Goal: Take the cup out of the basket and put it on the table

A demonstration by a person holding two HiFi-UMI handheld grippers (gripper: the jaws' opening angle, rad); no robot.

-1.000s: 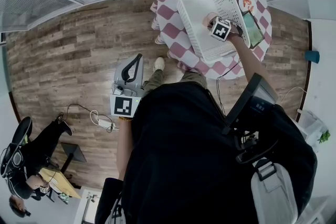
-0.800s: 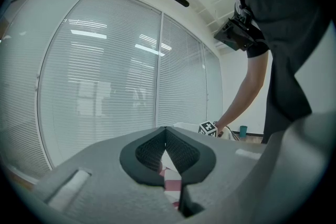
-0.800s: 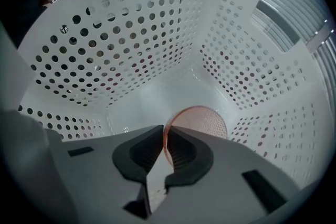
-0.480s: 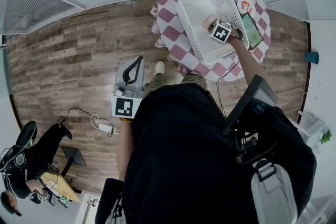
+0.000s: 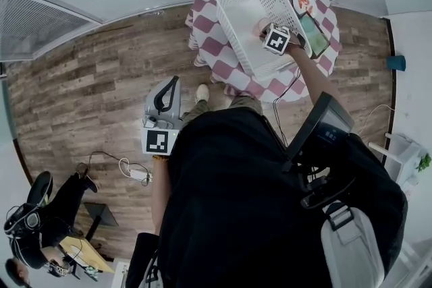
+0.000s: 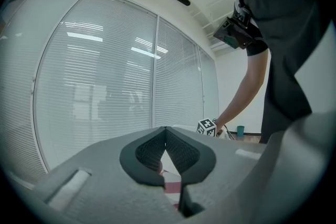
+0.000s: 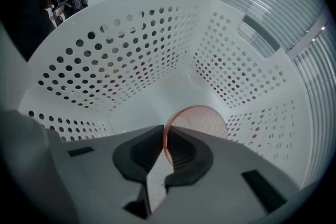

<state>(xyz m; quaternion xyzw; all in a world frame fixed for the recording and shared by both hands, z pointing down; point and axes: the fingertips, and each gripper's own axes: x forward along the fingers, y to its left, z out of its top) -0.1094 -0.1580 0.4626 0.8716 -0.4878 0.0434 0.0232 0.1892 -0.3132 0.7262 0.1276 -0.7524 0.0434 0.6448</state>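
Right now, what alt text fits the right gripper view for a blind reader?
The grey right gripper pinches the rim of a translucent pink plastic cup, inside a white perforated plastic basket whose walls fill the view.

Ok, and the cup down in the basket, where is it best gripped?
By its thin rim, coming from above: the cup sits deep in the tall-walled basket with its open mouth facing the tool, so the sides look awkward to reach. One jaw inside, one outside, as the right tool has it.
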